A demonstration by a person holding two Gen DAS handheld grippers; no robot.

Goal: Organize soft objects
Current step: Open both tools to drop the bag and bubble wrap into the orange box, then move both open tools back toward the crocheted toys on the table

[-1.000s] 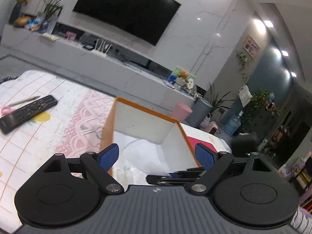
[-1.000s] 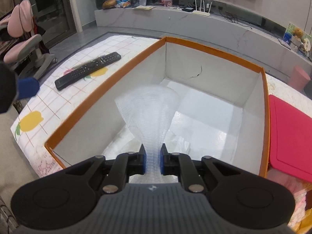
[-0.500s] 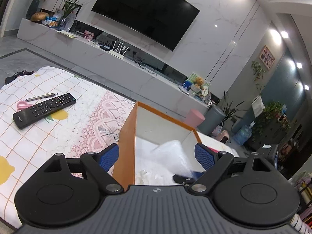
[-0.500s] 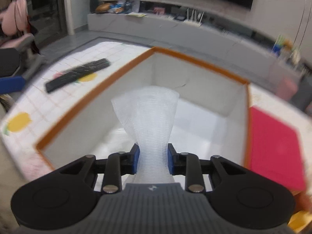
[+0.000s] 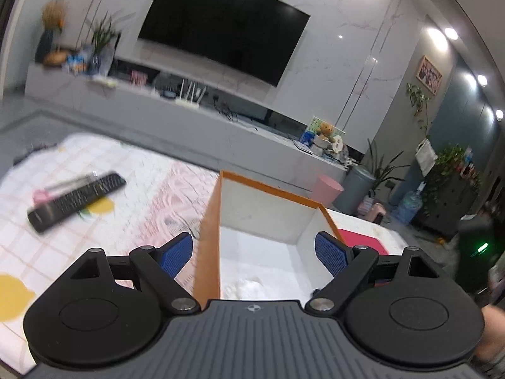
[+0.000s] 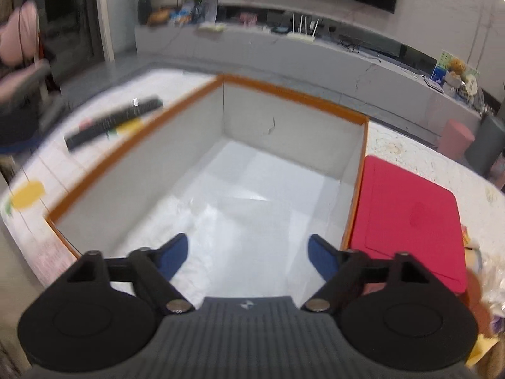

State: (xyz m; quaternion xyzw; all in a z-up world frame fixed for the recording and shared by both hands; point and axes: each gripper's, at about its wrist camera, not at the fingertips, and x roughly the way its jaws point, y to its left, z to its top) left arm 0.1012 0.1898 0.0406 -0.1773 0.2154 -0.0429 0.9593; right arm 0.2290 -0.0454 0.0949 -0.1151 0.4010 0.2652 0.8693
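right tongs [image 6: 247, 254] opening, empty, above bubble wrap [image 6: 240, 221] lying flat in box [image 6: 293, 94], left tongs [image 5: 254, 252] released

1 orange-rimmed box [image 6: 293, 94], open-topped. 1 sheet of bubble wrap [image 6: 240, 221] in the box. 1 crumpled white soft piece [image 5: 244, 287] at its near end. 1 red lid [image 6: 407, 221], right of the box. 1 black remote [image 6: 113, 122], far left on the patterned cloth. 2 grippers: left [image 5: 254, 254], right [image 6: 247, 255].
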